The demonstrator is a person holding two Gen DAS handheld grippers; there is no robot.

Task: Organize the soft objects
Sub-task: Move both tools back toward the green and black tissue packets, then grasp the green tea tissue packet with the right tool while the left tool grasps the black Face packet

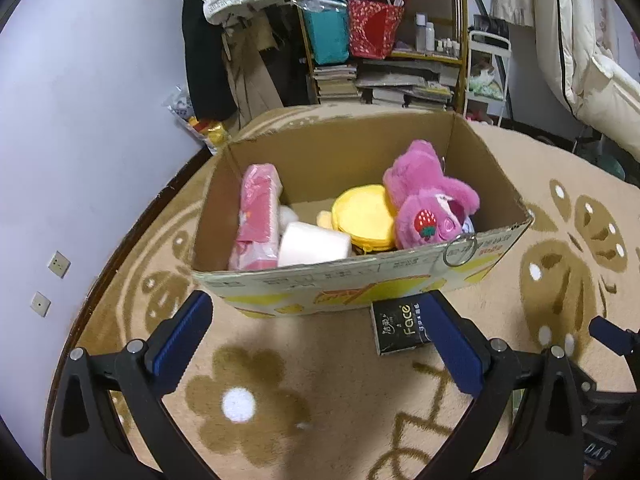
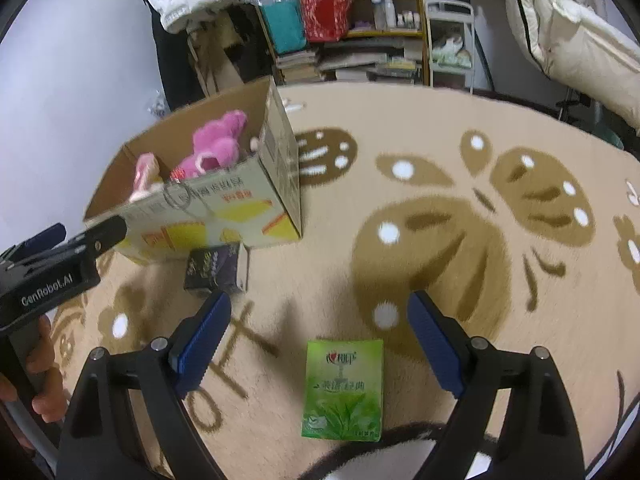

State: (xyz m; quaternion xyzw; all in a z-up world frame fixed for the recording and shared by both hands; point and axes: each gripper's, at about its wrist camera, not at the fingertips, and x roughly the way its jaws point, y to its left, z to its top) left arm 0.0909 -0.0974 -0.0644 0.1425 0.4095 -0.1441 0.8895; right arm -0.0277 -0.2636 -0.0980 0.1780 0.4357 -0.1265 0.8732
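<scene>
An open cardboard box (image 1: 360,284) stands on the rug and holds a pink plush toy (image 1: 428,196), a yellow round pouch (image 1: 364,216), a white tissue roll (image 1: 314,246) and a pink pack (image 1: 260,216). A black tissue pack (image 1: 400,328) lies in front of the box, near the right finger of my left gripper (image 1: 316,336), which is open and empty. My right gripper (image 2: 318,340) is open and empty above a green tissue pack (image 2: 344,390) on the rug. The box (image 2: 208,208), the plush (image 2: 216,144) and the black pack (image 2: 216,268) also show in the right wrist view.
A beige rug with brown patterns (image 2: 440,240) covers the floor. A shelf with bags and books (image 1: 380,40) and hanging coats (image 1: 232,20) stand behind the box. Bedding (image 2: 580,40) lies at the right. The left gripper's body (image 2: 52,268) is at the left in the right wrist view.
</scene>
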